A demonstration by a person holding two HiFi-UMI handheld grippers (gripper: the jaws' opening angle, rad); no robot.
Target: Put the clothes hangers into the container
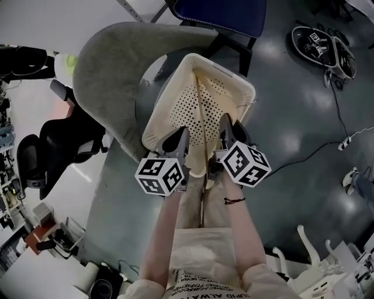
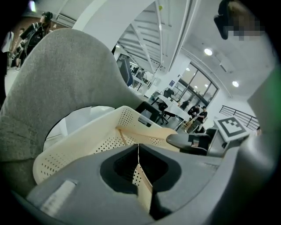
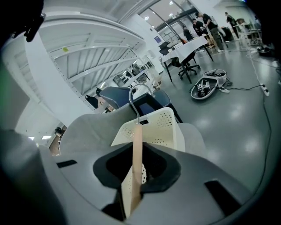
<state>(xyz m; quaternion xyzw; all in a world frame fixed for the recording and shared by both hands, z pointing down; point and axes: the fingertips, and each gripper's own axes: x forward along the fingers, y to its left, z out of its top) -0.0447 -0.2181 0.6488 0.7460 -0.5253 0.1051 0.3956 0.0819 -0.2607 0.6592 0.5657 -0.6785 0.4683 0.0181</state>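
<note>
A cream perforated basket (image 1: pixel 153 125) rests on the seat of a grey shell chair (image 1: pixel 111 76). A wooden clothes hanger (image 1: pixel 199 111) reaches from the grippers down into the basket. My left gripper (image 1: pixel 178 140) is shut on one thin wooden part of it (image 2: pixel 142 186), over the basket's near rim. My right gripper (image 1: pixel 229 131) is shut on another wooden bar (image 3: pixel 137 145), and the metal hook (image 3: pixel 134 99) sticks up beyond its jaws. The left gripper view shows the hanger's arm (image 2: pixel 145 132) lying across the basket's inside (image 2: pixel 79 149).
A blue chair (image 1: pixel 222 11) stands behind the basket and a black office chair (image 1: pixel 58 146) to the left. On the grey floor at right lie a round device (image 1: pixel 324 47), cables and a power strip (image 1: pixel 345 142). White gear sits at the lower right (image 1: pixel 310 257).
</note>
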